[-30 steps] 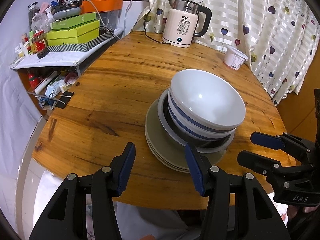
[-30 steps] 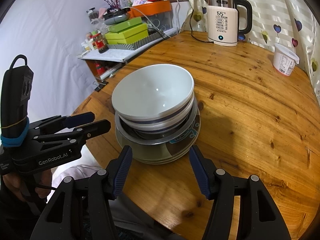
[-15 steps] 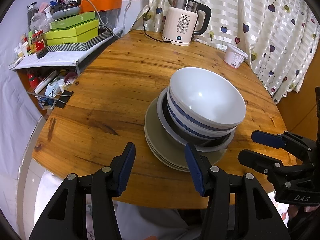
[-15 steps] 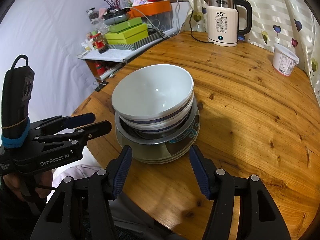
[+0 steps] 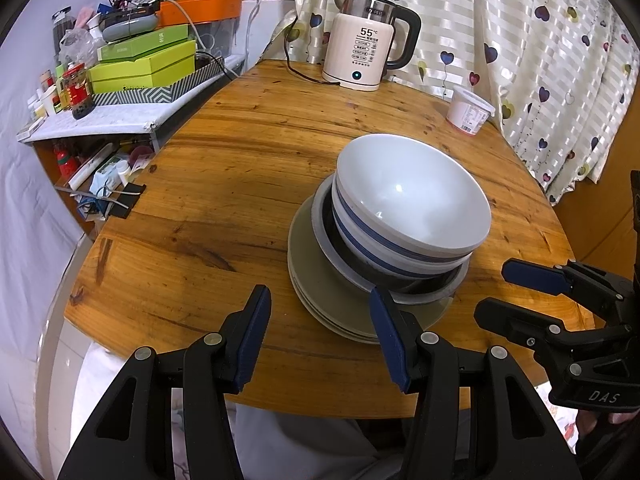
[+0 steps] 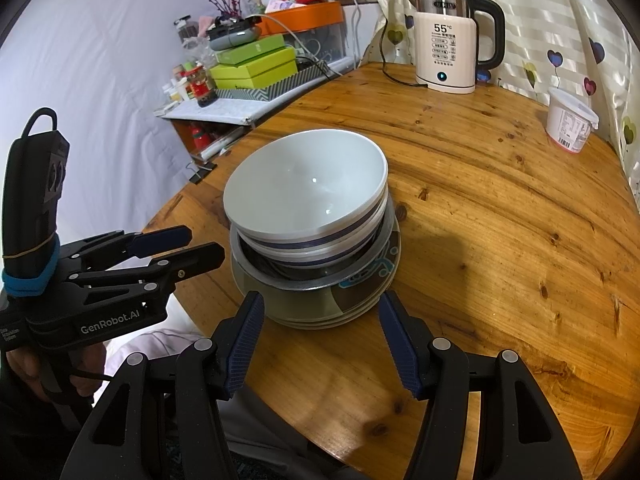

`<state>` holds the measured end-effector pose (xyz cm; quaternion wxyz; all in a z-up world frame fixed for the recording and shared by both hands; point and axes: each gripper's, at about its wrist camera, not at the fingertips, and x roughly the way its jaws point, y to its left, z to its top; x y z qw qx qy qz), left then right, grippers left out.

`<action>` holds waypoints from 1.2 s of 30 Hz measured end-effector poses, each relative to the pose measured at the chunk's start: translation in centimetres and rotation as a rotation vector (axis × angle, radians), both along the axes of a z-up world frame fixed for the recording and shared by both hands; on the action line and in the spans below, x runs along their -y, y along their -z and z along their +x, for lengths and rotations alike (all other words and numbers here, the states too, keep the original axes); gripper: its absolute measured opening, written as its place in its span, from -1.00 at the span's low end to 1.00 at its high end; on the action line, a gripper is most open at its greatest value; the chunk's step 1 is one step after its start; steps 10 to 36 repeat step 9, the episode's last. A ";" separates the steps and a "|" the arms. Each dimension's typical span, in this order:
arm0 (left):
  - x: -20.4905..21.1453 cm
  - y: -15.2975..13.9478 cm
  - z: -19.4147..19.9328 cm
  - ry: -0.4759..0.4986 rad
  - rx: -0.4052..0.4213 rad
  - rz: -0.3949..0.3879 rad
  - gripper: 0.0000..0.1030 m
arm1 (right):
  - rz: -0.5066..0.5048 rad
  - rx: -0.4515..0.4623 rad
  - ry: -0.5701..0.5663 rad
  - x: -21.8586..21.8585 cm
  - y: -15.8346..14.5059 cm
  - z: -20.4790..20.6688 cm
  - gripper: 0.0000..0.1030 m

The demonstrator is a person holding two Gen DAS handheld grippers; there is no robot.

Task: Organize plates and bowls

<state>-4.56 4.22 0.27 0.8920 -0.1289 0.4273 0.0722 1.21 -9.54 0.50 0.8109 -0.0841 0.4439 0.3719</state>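
On the table [image 5: 248,184]: 2 white blue-banded bowls [image 5: 412,200], 1 metal bowl [image 6: 320,276], about 3 plates [image 6: 320,312]. Also 1 kettle [image 5: 366,58], 1 lidded tub [image 5: 469,110]. 2 grippers: left gripper [image 5: 316,332], right gripper [image 6: 320,340].

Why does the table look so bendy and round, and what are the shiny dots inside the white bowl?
Left wrist view: the fisheye lens bulges the table and darkens the corners; a bright glint sits in the white bowl. Right wrist view: the same bending, two small glints in the bowl, and a soft shadow on the wood to its right. Both pictures are sharp, not blurred.
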 end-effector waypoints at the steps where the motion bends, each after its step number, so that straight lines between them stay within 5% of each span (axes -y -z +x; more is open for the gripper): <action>1: 0.0 0.0 0.0 0.000 0.000 -0.001 0.02 | 0.000 0.000 0.001 0.0 0.0 0.0 0.17; 36: 0.1 0.2 0.1 -0.002 -0.001 0.004 0.02 | 0.002 0.002 0.002 -0.1 -0.1 -0.1 0.17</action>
